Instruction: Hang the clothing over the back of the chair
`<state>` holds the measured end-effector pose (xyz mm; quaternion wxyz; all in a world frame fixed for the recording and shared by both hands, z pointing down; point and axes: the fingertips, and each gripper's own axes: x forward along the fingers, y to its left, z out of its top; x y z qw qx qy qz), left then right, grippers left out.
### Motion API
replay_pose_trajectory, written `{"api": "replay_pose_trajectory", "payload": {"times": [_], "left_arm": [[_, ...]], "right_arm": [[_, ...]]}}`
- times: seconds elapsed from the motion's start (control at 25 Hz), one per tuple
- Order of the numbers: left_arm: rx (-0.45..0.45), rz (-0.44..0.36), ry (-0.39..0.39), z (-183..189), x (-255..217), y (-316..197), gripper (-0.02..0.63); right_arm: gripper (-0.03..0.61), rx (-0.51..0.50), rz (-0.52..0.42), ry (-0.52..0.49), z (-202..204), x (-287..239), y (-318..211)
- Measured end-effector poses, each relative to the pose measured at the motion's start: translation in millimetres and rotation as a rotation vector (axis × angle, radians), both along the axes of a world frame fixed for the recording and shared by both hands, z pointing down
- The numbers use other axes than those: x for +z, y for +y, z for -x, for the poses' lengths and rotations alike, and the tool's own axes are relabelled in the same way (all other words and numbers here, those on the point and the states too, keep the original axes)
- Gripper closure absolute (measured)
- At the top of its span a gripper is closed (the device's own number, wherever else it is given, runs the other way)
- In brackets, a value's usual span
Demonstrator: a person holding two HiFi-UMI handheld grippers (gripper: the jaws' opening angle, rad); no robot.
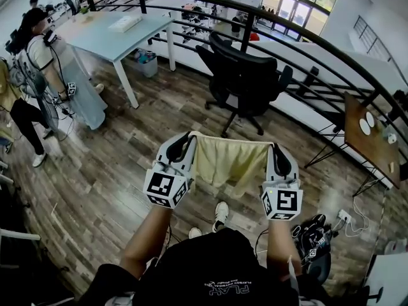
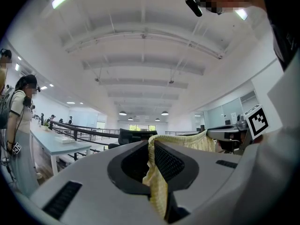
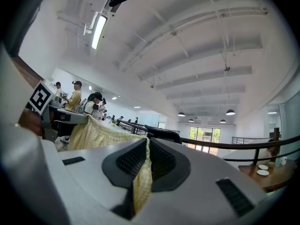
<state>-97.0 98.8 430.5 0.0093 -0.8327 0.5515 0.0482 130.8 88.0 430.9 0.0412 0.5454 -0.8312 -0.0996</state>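
— While both grippers point level, where does the cloth sit?

— Cloth [image 1: 229,161], pale yellow, strung between them at frame centre in the head view. Left gripper [image 1: 183,142] is clamped on its upper left corner, right gripper [image 1: 276,153] on its upper right corner. Top edge runs taut from one to the other. The rest hangs slack below it.

— Jaws checked close up?

— Yes. Left gripper view: pads pinched on a fold of yellow fabric, which drops down out of the jaws and also runs off toward the right of the frame. Right gripper view: same grip, with the fabric running off toward the left.

— Chair?

— Chair [image 1: 245,81], black, on castors, upper centre of the head view. It is above the cloth in the frame and well apart from it. Both gripper views show it low at mid-frame, just past the jaws.

— What lies in between?

— Wood floor [image 1: 95,171] only. White shoes [image 1: 221,212] show just under the cloth's hem.

— Surroundings?

— Black railing [image 1: 287,27] curves across the top of the frame behind the chair. Pale blue table [image 1: 115,34] at upper left, with a person [image 1: 38,56] standing near it at the left edge. Wooden table [image 1: 373,148] at the right edge, carrying white dishes. Dark gear and cables [image 1: 315,238] on the floor at lower right.
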Motion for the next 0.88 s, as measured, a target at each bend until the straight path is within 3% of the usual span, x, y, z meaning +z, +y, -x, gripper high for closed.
{"api": "replay_pose_trajectory", "payload": {"times": [0.64,0.88], "left_arm": [[-0.089,-0.012,0.003,-12.3,-13.8,-93.1,0.566],[-0.109,0.001,-0.032,-24.4,-13.6,-131.9,0.566]], "right_arm": [[0.543,-0.098,-0.029,-0.037,-5.9,-9.9,-112.4],[0.543,-0.123,-0.042,-0.041,-18.2,-12.0,-152.3]]}}
